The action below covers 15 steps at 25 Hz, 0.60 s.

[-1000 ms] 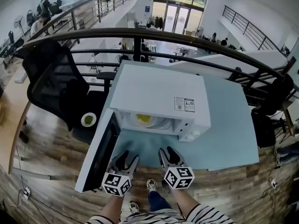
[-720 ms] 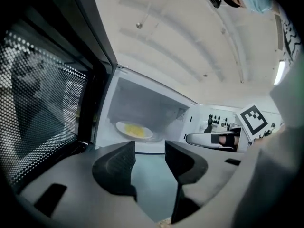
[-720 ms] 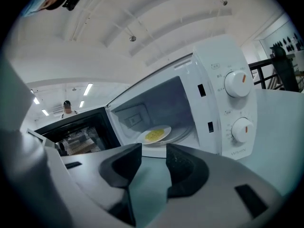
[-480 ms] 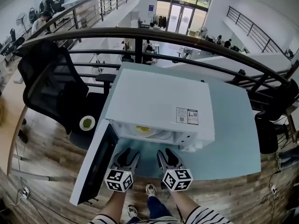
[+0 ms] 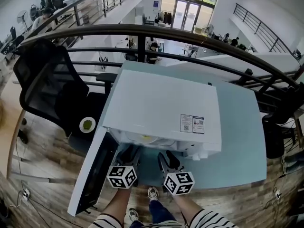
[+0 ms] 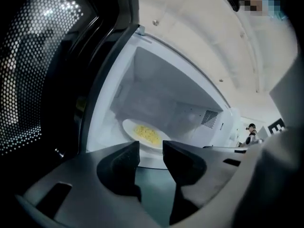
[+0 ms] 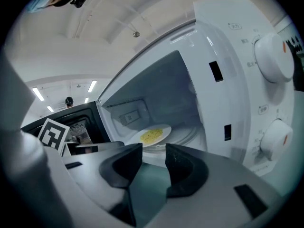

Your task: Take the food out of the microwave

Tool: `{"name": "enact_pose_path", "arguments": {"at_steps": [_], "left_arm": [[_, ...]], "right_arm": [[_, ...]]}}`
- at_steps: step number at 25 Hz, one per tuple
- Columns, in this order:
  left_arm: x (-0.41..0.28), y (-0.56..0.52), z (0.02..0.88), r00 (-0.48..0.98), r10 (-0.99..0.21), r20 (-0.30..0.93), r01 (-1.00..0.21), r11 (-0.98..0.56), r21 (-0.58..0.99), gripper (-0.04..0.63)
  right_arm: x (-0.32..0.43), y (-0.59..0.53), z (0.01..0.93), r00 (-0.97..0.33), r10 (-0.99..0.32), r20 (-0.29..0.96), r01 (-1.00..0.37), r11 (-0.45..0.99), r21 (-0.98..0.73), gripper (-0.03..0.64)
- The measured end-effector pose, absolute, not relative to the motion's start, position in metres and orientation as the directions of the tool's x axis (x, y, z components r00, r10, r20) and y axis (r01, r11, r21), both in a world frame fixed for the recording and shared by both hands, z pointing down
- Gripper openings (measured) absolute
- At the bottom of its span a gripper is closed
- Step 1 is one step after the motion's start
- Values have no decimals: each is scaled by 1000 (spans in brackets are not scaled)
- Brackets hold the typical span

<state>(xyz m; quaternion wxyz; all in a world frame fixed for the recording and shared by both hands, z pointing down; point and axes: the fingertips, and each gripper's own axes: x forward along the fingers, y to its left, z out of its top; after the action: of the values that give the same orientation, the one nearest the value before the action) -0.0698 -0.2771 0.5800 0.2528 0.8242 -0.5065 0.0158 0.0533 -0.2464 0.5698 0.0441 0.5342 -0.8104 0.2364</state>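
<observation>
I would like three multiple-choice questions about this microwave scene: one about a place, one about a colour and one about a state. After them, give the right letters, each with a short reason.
1. Where is the plate with yellow food?
A) in a sink
B) inside the microwave
C) on a shelf

2. What colour is the table top?
A) red
B) black
C) pale blue

3. In what state is the microwave's door?
A) swung open
B) shut
C) taken off

Answers:
1 B: both gripper views look into the microwave and show the plate lying inside it.
2 C: the head view shows a pale blue surface around the microwave.
3 A: in the head view the door stands out at the left, and the inside is exposed.
</observation>
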Motion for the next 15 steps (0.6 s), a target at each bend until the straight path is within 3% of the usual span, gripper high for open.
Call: {"name": "enact_pose_path", "arguments": {"at_steps": [15], "left_arm": [[-79, -321, 600, 400, -853, 334, -760, -106, 641, 163]], "right_arm": [[56, -263, 579, -449, -831, 328, -875, 335, -349, 155]]}}
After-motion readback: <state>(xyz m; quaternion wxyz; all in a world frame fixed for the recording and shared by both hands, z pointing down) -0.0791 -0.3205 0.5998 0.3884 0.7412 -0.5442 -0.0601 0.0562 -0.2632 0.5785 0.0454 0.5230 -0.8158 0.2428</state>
